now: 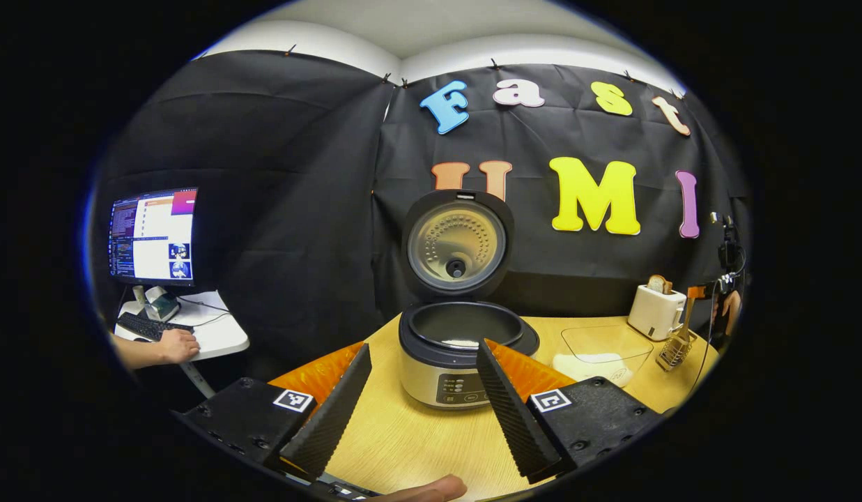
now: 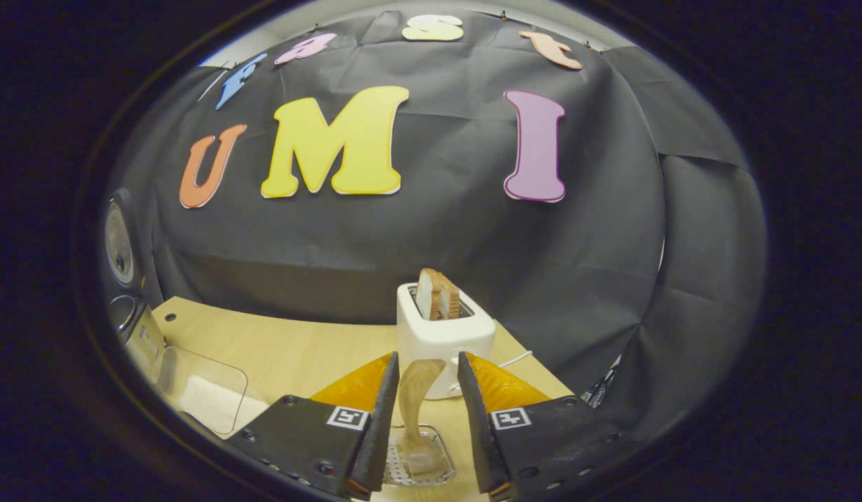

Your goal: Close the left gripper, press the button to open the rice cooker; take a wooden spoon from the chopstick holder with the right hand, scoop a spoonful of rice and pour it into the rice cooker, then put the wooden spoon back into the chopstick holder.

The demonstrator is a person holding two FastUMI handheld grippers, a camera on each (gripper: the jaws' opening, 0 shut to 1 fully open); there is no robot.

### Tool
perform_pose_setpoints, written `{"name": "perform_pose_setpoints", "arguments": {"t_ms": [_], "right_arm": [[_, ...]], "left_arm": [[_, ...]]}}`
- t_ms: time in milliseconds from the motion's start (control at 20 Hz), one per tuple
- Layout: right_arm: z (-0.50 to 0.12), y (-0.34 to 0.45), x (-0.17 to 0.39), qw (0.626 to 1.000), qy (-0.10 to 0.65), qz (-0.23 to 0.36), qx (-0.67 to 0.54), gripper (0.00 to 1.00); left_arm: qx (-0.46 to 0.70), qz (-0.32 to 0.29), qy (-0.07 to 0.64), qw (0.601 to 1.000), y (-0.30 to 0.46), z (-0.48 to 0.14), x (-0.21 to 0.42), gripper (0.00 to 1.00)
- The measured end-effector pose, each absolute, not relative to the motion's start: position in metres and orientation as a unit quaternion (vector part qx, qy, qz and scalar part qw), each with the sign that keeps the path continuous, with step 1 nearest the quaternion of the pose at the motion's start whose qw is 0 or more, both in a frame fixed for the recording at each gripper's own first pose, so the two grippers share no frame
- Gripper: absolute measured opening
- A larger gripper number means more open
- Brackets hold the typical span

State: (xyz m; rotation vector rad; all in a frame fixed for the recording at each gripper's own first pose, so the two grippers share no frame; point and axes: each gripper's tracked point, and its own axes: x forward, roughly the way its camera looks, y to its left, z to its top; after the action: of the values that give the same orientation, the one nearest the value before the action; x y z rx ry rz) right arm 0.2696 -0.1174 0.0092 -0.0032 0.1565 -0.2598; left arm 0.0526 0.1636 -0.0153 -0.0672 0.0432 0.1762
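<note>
The rice cooker (image 1: 441,373) stands in front of my left gripper (image 1: 424,348) with its lid (image 1: 458,244) raised. A little white rice lies in its pot. My left gripper is open and holds nothing, its fingers to either side of the cooker's front. The wooden spoon (image 2: 418,390) stands upright in the wire chopstick holder (image 2: 420,464). My right gripper (image 2: 427,366) is open around the spoon, with a gap on its right side. The holder (image 1: 676,348) also shows at the far right of the table in the left gripper view.
A clear container (image 1: 601,348) (image 2: 204,390) with rice sits between the cooker and the holder. A white toaster (image 2: 441,335) (image 1: 656,310) with bread stands just behind the holder. Left of the table, a person's hand (image 1: 176,345) rests at a keyboard under a monitor (image 1: 153,233).
</note>
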Motion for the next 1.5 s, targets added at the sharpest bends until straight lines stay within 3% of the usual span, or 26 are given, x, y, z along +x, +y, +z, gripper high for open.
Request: {"name": "perform_pose_setpoints", "arguments": {"t_ms": [250, 500, 850, 1500], "right_arm": [[0.034, -0.104, 0.247, 0.993, 0.055, -0.103, 0.005, 0.7], [0.055, -0.098, 0.219, 0.996, 0.033, -0.084, -0.008, 0.97], [0.043, -0.095, 0.183, 0.998, 0.033, -0.062, -0.004, 0.95], [0.028, -0.087, 0.131, 0.998, 0.055, -0.017, 0.015, 0.94]], "left_arm": [[-0.029, 0.08, 0.003, 0.996, 0.148, -0.001, 0.046, 0.97], [-0.033, 0.069, 0.003, 0.997, 0.136, 0.002, 0.052, 0.96], [-0.056, 0.063, -0.023, 0.996, 0.149, 0.071, 0.104, 1.0], [-0.046, 0.075, -0.059, 0.994, 0.145, 0.215, 0.241, 0.96]]}}
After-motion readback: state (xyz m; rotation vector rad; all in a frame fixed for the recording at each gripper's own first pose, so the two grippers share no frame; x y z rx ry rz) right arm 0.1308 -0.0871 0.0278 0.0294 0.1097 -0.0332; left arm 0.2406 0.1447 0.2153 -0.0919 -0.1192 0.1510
